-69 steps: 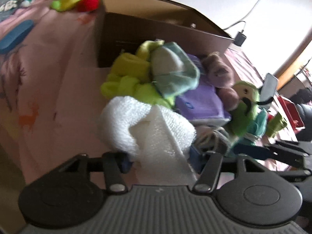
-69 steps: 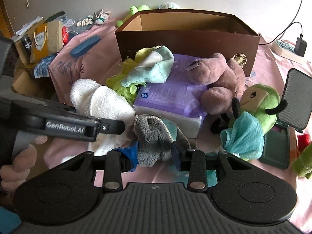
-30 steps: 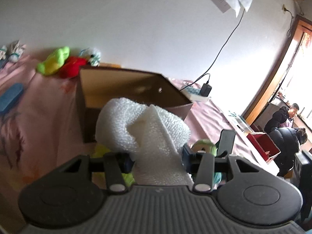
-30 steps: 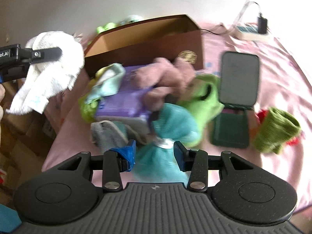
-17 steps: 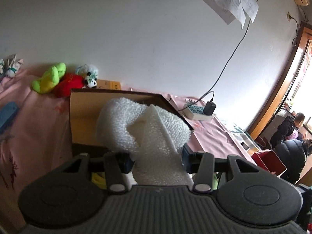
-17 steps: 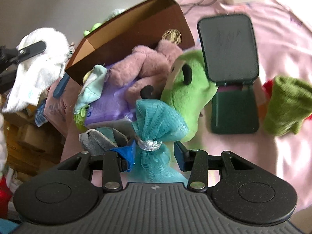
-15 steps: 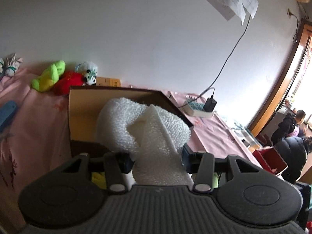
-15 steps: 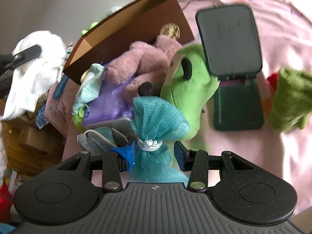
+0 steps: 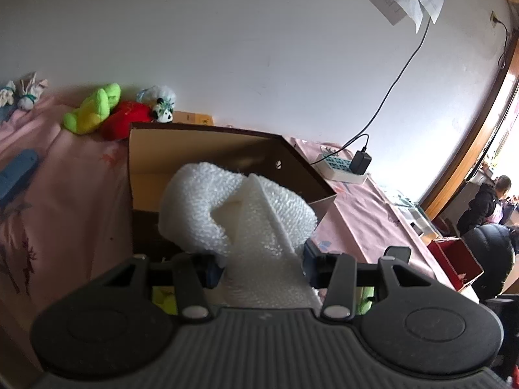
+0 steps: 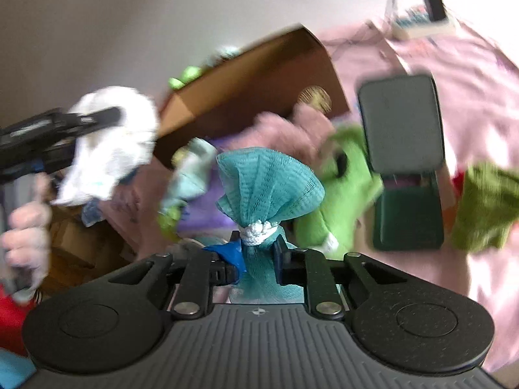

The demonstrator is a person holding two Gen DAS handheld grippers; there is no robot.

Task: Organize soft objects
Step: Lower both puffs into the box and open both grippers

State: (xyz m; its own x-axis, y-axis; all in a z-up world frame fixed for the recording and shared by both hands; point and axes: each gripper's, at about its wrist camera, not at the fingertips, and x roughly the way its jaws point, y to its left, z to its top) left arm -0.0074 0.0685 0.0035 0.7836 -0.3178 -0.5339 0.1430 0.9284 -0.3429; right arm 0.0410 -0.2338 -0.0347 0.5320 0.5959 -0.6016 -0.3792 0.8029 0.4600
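My left gripper (image 9: 261,264) is shut on a white knobbly cloth (image 9: 240,207), held up in front of the open brown cardboard box (image 9: 207,149). The same cloth (image 10: 112,142) and the left gripper show at the left of the right wrist view. My right gripper (image 10: 258,256) is shut on a teal mesh bath puff (image 10: 269,188), pinched just below its white cord knot and lifted off the pile. Behind it lie a pink plush bear (image 10: 285,129), a green plush (image 10: 343,194) and a purple pack (image 10: 198,220), all blurred.
A dark green folding mirror case (image 10: 405,162) stands open on the pink sheet, with a green knitted piece (image 10: 483,207) to its right. A power strip with charger (image 9: 343,167) lies near the wall. Green, red and panda plush toys (image 9: 113,113) sit behind the box. People stand far right (image 9: 486,214).
My right gripper has shut on the teal puff and raised it; its view is now blurred. The left gripper with the white cloth has drifted slightly nearer the box.
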